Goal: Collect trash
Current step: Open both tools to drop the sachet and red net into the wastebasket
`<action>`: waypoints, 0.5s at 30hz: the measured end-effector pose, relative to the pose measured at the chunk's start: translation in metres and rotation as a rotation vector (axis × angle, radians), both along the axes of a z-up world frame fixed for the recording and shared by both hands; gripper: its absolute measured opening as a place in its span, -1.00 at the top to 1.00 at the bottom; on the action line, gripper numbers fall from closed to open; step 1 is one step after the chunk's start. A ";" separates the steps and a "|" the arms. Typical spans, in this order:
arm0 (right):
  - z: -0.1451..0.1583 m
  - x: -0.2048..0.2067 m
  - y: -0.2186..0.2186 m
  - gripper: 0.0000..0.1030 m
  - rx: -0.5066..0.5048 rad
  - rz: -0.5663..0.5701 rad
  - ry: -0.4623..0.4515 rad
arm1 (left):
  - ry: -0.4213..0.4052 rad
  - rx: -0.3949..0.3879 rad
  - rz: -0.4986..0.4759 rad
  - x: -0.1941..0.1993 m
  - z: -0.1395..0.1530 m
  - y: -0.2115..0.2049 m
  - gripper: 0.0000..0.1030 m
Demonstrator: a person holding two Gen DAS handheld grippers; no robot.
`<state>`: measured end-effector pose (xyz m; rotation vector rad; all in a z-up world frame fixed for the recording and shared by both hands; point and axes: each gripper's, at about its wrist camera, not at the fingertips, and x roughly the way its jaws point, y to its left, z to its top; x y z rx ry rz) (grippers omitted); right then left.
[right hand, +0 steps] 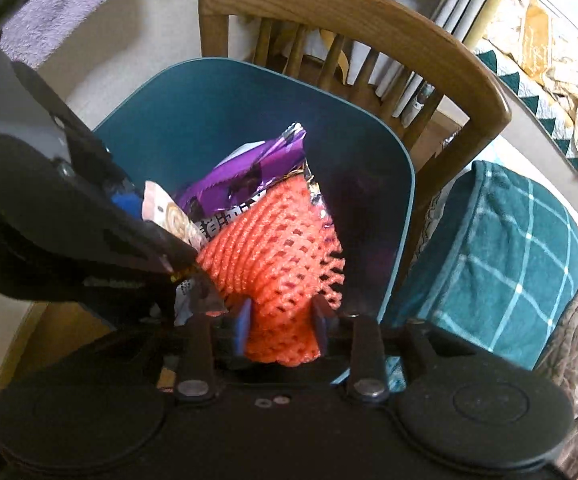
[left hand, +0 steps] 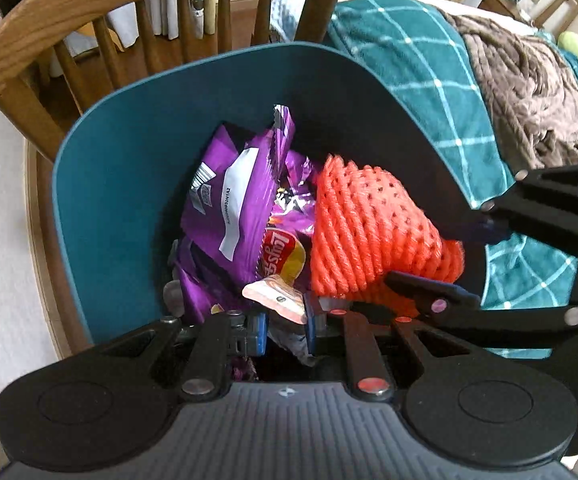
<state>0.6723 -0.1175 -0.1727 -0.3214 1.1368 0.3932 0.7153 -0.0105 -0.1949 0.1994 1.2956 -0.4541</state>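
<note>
A teal bin (left hand: 121, 200) (right hand: 193, 120) holds purple snack bags (left hand: 229, 208) (right hand: 249, 164), a Lay's packet (left hand: 285, 256) and an orange foam fruit net (left hand: 361, 232) (right hand: 273, 264). My left gripper (left hand: 287, 330) is over the bin's near rim, its blue pads closed on a small pink-and-white wrapper (left hand: 277, 300) (right hand: 169, 216). My right gripper (right hand: 283, 322) (left hand: 465, 256) reaches in from the right, its pads either side of the orange net and pressing on it.
The bin stands on a wooden chair (left hand: 89, 12) (right hand: 329, 12). A bed with a teal checked blanket (left hand: 417, 80) (right hand: 501, 248) and a brown knitted throw (left hand: 529, 96) lies to the right. A lilac towel (right hand: 69, 0) hangs at the left.
</note>
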 end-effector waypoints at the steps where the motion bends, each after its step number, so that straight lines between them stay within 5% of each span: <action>1: 0.000 0.000 -0.001 0.29 0.004 -0.002 0.001 | 0.000 0.006 -0.003 -0.001 -0.002 -0.001 0.67; 7: 0.004 -0.006 -0.007 0.06 0.039 -0.007 -0.011 | -0.006 0.043 -0.004 -0.007 -0.009 -0.005 0.65; 15: 0.018 -0.024 -0.023 -0.19 0.100 0.024 -0.061 | -0.052 0.042 0.076 -0.024 0.004 -0.006 -0.13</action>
